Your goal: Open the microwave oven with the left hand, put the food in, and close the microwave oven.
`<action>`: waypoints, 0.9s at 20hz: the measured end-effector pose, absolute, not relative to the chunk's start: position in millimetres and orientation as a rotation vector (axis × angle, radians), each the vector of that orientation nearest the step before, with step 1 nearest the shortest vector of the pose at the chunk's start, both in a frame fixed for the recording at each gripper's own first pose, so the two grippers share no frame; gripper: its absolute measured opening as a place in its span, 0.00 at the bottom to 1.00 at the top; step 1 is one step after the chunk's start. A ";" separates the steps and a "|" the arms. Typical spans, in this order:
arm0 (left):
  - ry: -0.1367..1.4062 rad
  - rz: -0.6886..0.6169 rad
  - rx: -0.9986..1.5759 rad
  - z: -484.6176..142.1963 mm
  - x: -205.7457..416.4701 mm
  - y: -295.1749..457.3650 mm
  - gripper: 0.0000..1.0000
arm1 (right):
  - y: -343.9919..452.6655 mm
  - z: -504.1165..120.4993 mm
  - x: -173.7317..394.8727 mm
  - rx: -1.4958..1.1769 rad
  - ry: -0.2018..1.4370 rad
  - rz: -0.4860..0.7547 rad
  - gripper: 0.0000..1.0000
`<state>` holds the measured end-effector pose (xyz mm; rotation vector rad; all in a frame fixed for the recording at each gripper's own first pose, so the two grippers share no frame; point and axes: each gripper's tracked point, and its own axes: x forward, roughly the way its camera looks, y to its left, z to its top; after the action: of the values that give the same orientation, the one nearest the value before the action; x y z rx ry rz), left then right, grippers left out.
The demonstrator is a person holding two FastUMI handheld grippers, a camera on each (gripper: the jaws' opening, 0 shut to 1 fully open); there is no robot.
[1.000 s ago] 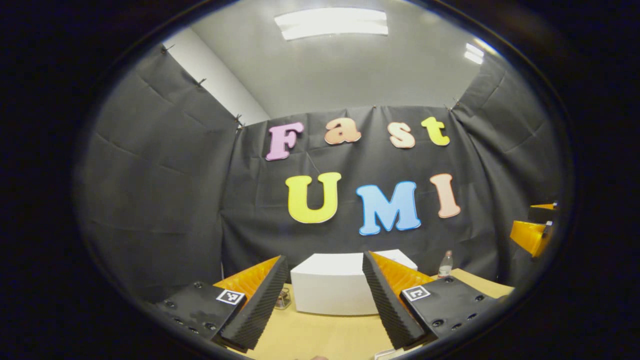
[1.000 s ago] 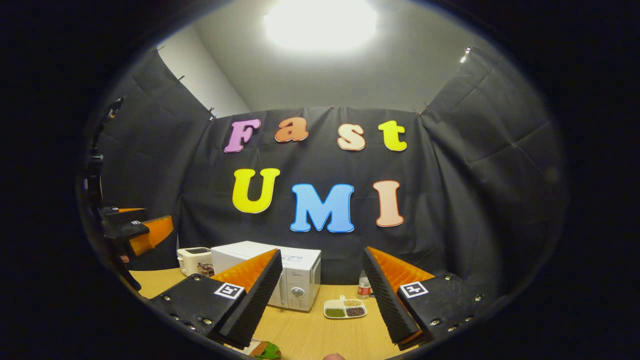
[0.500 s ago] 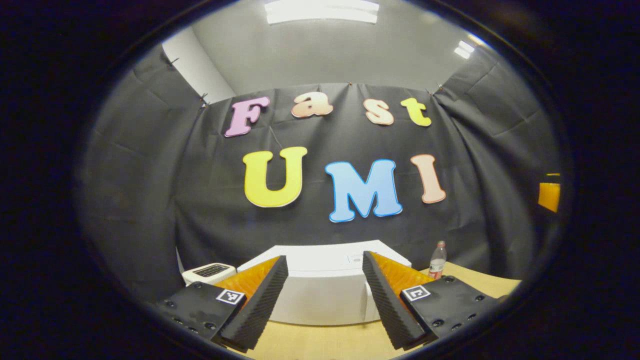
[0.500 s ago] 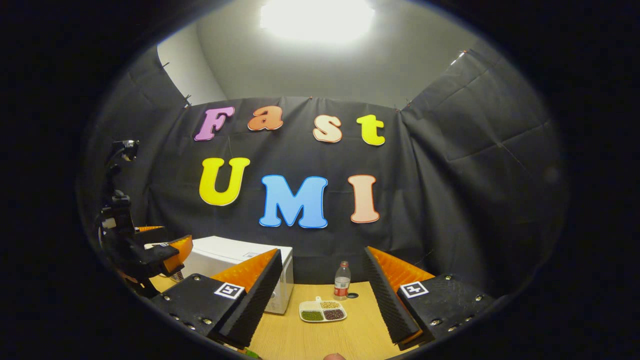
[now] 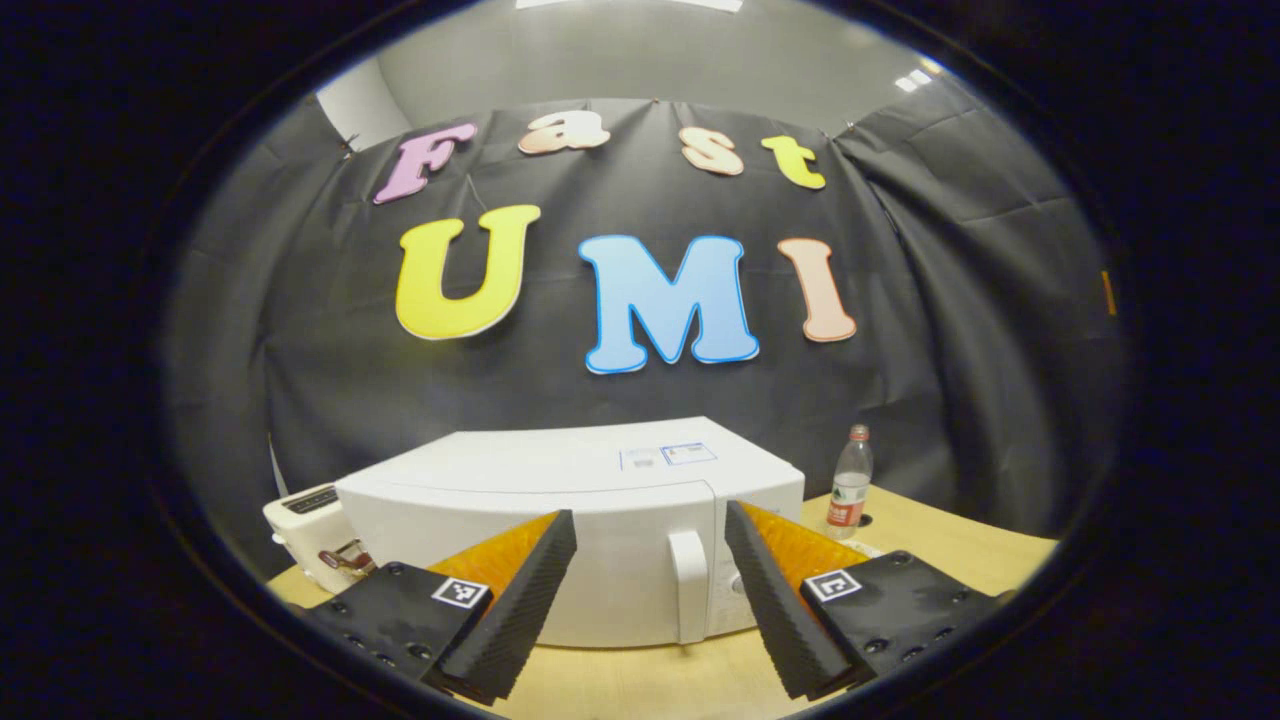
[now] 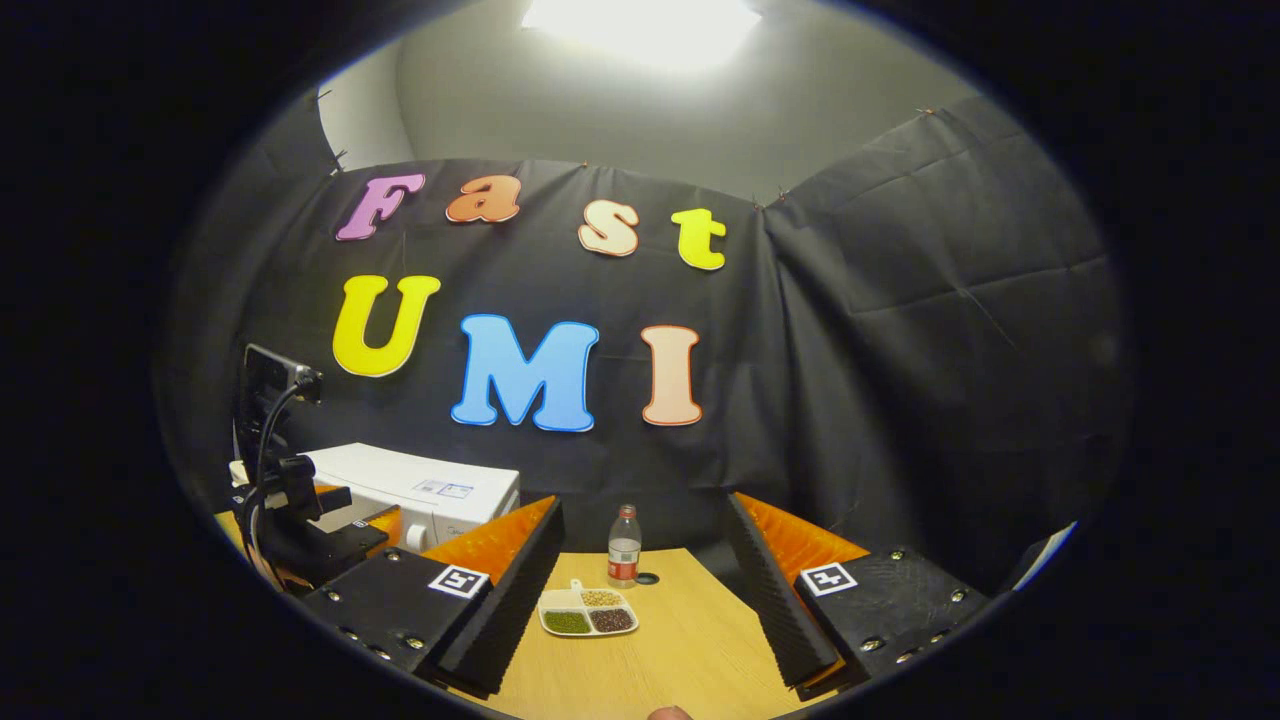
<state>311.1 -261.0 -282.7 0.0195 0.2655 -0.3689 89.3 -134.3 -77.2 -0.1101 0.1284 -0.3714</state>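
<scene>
The white microwave oven (image 5: 560, 500) stands on the wooden table with its door closed, and its upright handle (image 5: 687, 585) lies between my left gripper's fingers but farther off. My left gripper (image 5: 650, 610) is open, close in front of the door, touching nothing. In the right gripper view the microwave oven (image 6: 420, 490) sits at the left, with the left gripper (image 6: 300, 525) in front of it. A white divided food tray (image 6: 588, 620) with green, tan and dark portions lies on the table ahead of my open right gripper (image 6: 640, 610).
A white toaster (image 5: 305, 530) stands left of the microwave. A plastic water bottle (image 5: 850, 485) stands right of it; the same bottle (image 6: 623, 547) is just behind the food tray. The wooden table (image 6: 690, 650) stretches out beneath my right gripper.
My left gripper has moved closer to the microwave and tilted down, so the door and handle now show large. My right gripper has swung right, bringing the food tray between its fingers.
</scene>
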 end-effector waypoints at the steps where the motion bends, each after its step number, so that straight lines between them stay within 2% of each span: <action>1: 0.285 -0.378 0.022 -294.4 313.3 -266.9 1.00 | -138.0 -79.0 87.3 -0.115 0.139 -0.384 0.98; 2: 0.301 -0.384 0.024 -303.5 316.6 -272.6 0.94 | -140.7 -80.6 84.8 -0.118 0.147 -0.396 0.97; 4: 0.336 -0.399 0.027 -324.9 317.8 -282.0 0.87 | -144.9 -81.9 80.2 -0.124 0.159 -0.417 0.97; 6: 0.366 -0.409 0.035 -342.5 319.9 -289.6 0.87 | -146.6 -83.0 75.1 -0.130 0.168 -0.432 0.97; 10: 0.387 -0.420 0.034 -359.7 324.9 -300.7 0.77 | -140.5 -84.9 68.8 -0.140 0.184 -0.433 0.98; 12: 0.388 -0.431 0.045 -364.7 326.6 -308.1 0.83 | -135.9 -85.4 66.5 -0.136 0.180 -0.426 0.98; 15: 0.390 -0.420 0.074 -367.7 329.0 -312.0 0.60 | -134.1 -86.5 61.8 -0.119 0.179 -0.422 0.98; 16: 0.382 -0.399 0.084 -366.4 331.4 -308.3 0.61 | -135.8 -88.1 60.7 -0.113 0.181 -0.424 0.98; 17: 0.390 -0.385 0.083 -368.0 332.4 -303.8 0.55 | -137.5 -89.0 59.1 -0.106 0.184 -0.427 0.98; 18: 0.384 -0.383 0.061 -372.6 337.2 -308.2 0.38 | -139.6 -90.1 57.1 -0.100 0.189 -0.428 0.98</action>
<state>337.2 -308.2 -372.6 0.0613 0.3839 -0.3833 57.1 -139.6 -90.1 -0.1003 0.1888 -0.4275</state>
